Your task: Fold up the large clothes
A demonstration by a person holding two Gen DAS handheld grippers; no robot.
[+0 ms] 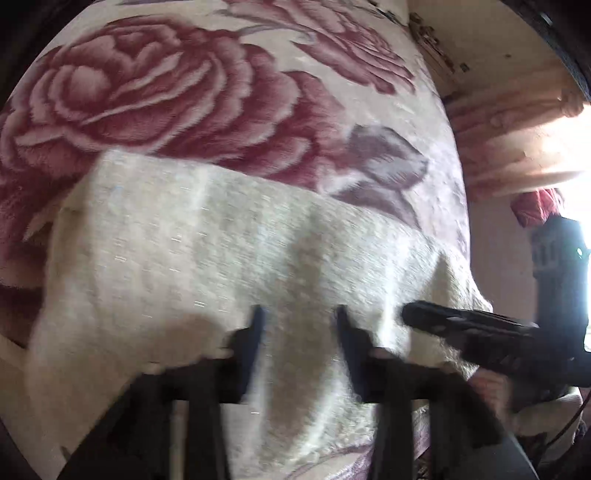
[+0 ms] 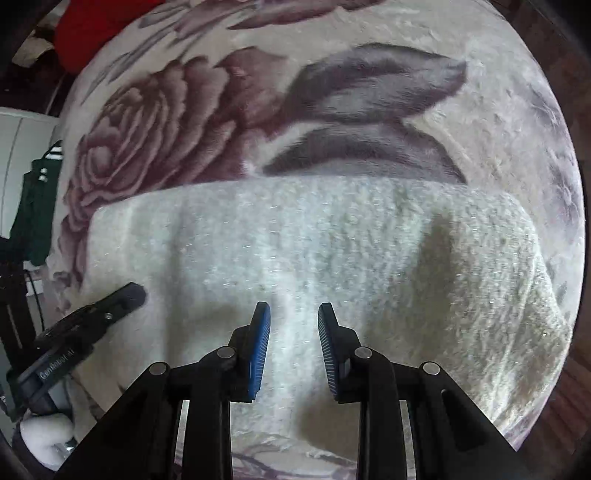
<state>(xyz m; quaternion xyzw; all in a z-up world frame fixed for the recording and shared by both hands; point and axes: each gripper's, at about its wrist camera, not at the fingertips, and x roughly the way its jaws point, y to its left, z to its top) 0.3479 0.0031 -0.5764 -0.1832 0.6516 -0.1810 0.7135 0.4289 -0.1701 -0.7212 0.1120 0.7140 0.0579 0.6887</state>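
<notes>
Cream sweater [image 2: 314, 258] flat on rose blanket [image 1: 184, 92], left tool [image 1: 299, 325] and right tool [image 2: 293, 321] parted, empty.

The left claw [image 2: 136, 291] bears white lettering on its body, roughly "GenRobot AI", partly blurred.

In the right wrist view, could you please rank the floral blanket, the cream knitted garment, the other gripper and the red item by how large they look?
1. floral blanket, filling most of the frame
2. cream knitted garment
3. left gripper, though nearness to the camera inflates it
4. red item, cut off by the edge, so unsure
</notes>
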